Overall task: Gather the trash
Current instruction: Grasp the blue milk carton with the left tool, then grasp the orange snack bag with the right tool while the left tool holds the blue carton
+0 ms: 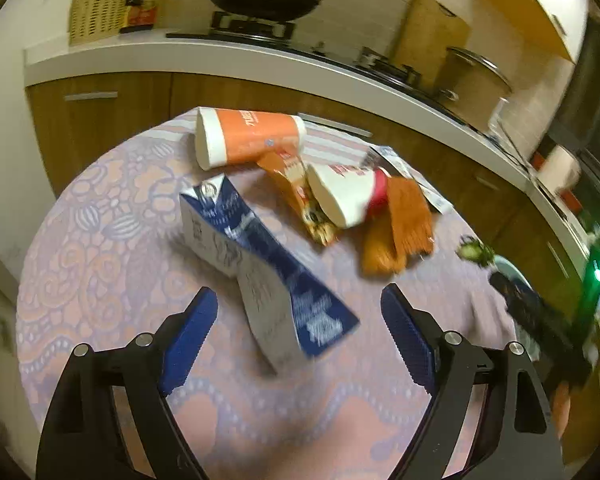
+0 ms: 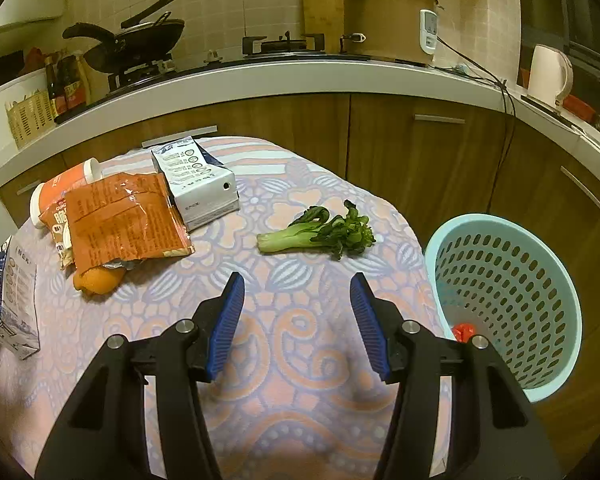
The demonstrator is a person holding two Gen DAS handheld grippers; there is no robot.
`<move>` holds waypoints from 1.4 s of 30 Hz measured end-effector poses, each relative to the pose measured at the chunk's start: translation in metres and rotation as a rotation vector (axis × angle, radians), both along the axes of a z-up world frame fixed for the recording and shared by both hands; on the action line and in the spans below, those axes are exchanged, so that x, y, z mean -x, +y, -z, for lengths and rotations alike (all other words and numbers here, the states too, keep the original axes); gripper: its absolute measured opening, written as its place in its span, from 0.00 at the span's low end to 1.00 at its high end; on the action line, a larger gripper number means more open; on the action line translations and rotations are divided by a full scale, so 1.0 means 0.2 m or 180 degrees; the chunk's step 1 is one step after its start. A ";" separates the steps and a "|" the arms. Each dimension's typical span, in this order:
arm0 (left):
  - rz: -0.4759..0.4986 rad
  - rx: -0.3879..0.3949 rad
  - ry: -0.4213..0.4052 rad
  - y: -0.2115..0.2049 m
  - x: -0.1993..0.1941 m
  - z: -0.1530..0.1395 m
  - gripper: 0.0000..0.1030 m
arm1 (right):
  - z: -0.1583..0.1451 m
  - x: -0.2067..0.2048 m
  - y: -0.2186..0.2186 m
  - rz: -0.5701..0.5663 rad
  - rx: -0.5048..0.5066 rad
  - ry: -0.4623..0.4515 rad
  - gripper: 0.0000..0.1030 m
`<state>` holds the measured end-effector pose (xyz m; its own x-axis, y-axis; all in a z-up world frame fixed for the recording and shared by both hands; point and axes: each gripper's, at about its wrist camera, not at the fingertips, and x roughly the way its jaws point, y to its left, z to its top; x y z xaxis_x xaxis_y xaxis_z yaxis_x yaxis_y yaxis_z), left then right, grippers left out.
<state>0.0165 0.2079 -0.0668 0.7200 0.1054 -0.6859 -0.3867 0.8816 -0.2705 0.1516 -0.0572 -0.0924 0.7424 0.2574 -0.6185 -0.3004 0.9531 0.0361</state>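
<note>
A crushed blue-and-white carton [image 1: 260, 272] lies on the patterned tablecloth [image 1: 100, 264], its near end between the fingers of my left gripper [image 1: 299, 290]. The jaws stand wide and the pads do not touch it. Behind it lie an orange cup [image 1: 248, 136], a white cup [image 1: 340, 196], orange wrappers [image 1: 410, 216] and an orange peel [image 1: 380, 256]. My right gripper [image 2: 298, 276] is open over bare cloth with nothing between its fingers. Ahead of it lie a leafy green stalk [image 2: 320, 234], a white carton [image 2: 196, 184] and the orange wrapper [image 2: 120, 220]. The blue carton [image 2: 12, 304] shows at far left.
A light blue perforated basket [image 2: 540, 280] stands off the table's right edge with a red scrap [image 2: 464, 332] inside. Behind the table runs a kitchen counter [image 2: 300, 76] with a wok [image 2: 132, 40], a rice cooker [image 2: 384, 20] and a kettle [image 2: 548, 72] over wooden cabinets.
</note>
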 end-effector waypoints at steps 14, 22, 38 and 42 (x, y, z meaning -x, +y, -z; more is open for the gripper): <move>-0.0221 -0.0235 0.0432 0.00 -0.20 0.07 0.38 | -0.02 -0.07 -0.09 -0.0106 -0.0389 0.0256 0.50; 0.0047 -0.0201 0.0265 -0.02 -0.18 0.04 0.26 | -0.14 -0.06 0.07 -0.0409 -0.0388 0.0219 0.50; 0.0089 -0.0177 -0.0083 0.07 -0.12 -0.04 0.26 | -0.14 -0.11 0.61 -0.1055 -0.0206 0.0526 0.63; 0.0105 -0.0158 -0.0076 0.08 -0.13 -0.03 0.26 | -0.09 -0.17 0.64 -0.1062 -0.0210 0.0641 0.63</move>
